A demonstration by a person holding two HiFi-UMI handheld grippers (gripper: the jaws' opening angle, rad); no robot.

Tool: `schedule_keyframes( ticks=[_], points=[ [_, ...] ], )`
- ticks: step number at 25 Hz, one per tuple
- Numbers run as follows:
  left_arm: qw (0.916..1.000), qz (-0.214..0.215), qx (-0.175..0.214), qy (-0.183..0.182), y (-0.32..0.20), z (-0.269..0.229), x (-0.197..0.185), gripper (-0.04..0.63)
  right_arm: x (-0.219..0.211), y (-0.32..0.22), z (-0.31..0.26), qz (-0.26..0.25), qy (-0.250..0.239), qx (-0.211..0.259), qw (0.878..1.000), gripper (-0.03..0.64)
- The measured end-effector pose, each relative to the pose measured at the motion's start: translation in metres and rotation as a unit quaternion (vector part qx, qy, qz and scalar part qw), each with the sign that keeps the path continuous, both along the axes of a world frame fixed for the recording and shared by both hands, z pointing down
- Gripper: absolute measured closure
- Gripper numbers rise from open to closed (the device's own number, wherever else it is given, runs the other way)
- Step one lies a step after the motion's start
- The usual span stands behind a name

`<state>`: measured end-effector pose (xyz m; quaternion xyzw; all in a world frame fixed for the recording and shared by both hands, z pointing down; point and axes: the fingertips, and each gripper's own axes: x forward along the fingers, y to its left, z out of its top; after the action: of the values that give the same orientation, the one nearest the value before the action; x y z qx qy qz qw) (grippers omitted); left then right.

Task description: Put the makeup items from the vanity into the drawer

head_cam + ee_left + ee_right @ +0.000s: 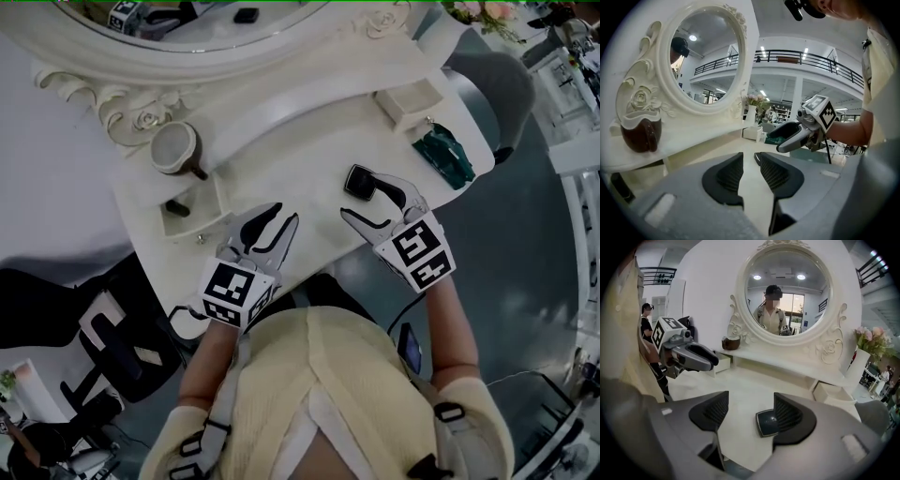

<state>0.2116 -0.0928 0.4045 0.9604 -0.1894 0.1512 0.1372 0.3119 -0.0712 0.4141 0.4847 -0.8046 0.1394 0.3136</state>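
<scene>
Head view shows the white surface (pixel 309 141) backed by a round mirror (pixel 187 28), with a brown cup (pixel 173 150) on the left ledge and a green pouch (pixel 445 157) at the right edge. The left drawer (pixel 204 217) is open with a dark item (pixel 176 208) in it. The black compact (pixel 361 180) lies on the surface at one jaw tip of the spread right claw (pixel 362 201), while the left claw (pixel 286 214) is also spread and holds nothing.

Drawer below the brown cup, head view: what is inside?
One small dark item lies in the drawer; its kind is unclear. The shelf above covers the drawer's back part.
</scene>
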Motion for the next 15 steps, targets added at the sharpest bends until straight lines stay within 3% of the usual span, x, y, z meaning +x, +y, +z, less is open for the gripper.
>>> schedule_keyframes(
  ticks=[15],
  points=[
    [0.9987,-0.005,-0.027,-0.044,-0.005,0.046,0.048,0.488,0.051,-0.008,0.074,-0.044,0.004,-0.076,0.996,0.301]
  ],
)
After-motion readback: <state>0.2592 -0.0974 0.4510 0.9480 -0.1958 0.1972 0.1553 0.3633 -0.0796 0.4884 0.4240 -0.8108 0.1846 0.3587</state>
